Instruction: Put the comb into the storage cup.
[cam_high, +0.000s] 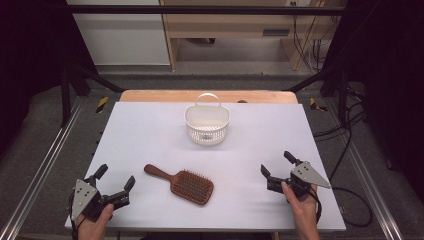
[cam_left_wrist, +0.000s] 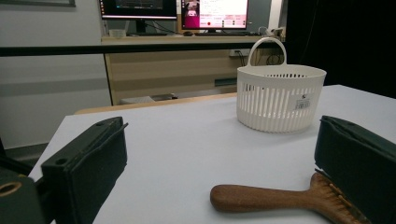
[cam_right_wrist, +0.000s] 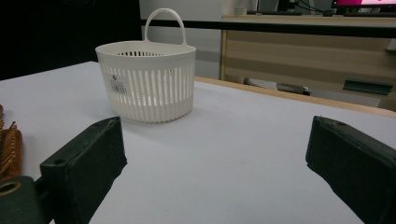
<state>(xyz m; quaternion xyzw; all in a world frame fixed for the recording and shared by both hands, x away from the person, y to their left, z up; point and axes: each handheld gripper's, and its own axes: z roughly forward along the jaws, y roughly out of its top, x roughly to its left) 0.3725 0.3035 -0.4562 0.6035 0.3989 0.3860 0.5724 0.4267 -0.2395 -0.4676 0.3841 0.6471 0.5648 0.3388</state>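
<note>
— While we hold both tools low near our edge, how do the fingers stand?

— On the left gripper (cam_high: 115, 178) we see the fingers (cam_left_wrist: 84, 172) spread wide with nothing between them, and the right gripper (cam_high: 276, 163) has its fingers (cam_right_wrist: 84, 170) just as wide and bare.

— What lies nearest to them?

— A wooden hairbrush (cam_high: 182, 184) lies flat on the white tabletop (cam_high: 150, 130), its handle toward our left gripper and its bristles up; in the left gripper view the handle sits just ahead of the fingers.

— And farther out?

— We see a white slatted basket (cam_high: 207, 124) standing upright at the middle of the far side, well apart from both grippers, handle raised at its back
</note>
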